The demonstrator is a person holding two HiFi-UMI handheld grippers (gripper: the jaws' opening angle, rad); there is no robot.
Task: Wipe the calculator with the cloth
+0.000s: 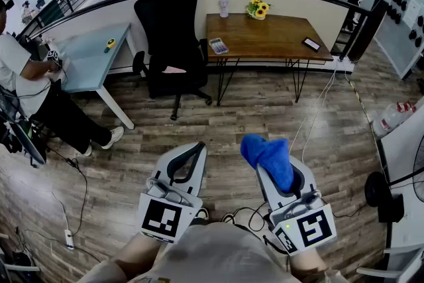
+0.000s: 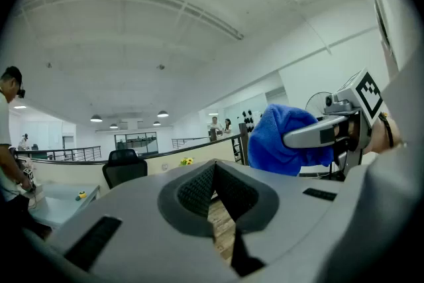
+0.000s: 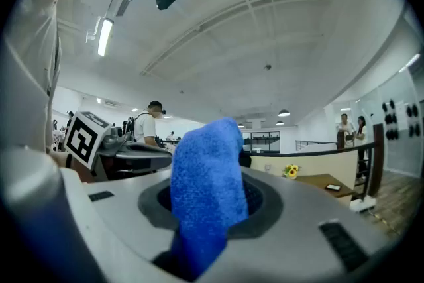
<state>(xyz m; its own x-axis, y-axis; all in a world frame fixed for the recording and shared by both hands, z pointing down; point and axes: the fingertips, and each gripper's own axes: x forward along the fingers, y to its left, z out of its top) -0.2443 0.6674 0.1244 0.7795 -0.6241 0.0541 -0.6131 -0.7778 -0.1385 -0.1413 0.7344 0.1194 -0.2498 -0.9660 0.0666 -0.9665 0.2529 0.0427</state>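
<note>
The calculator [image 1: 218, 46] is a small grey pad lying on the left part of a brown wooden desk [image 1: 265, 36], far across the floor from both grippers. A blue cloth [image 1: 270, 157] is bunched between the jaws of my right gripper [image 1: 266, 159], which is shut on it; the fabric stands up out of the jaws [image 3: 209, 185]. My left gripper [image 1: 197, 147] is held beside it at the left, its jaws closed together with nothing between them [image 2: 213, 168]. In the left gripper view the cloth [image 2: 285, 139] shows at the right.
A black office chair [image 1: 173, 36] stands left of the desk. A phone [image 1: 311, 44] and yellow flowers [image 1: 258, 8] are on the desk. A pale blue table [image 1: 99, 53] with a seated person [image 1: 26, 76] is at the left. Cables [image 1: 73, 195] run over the wooden floor.
</note>
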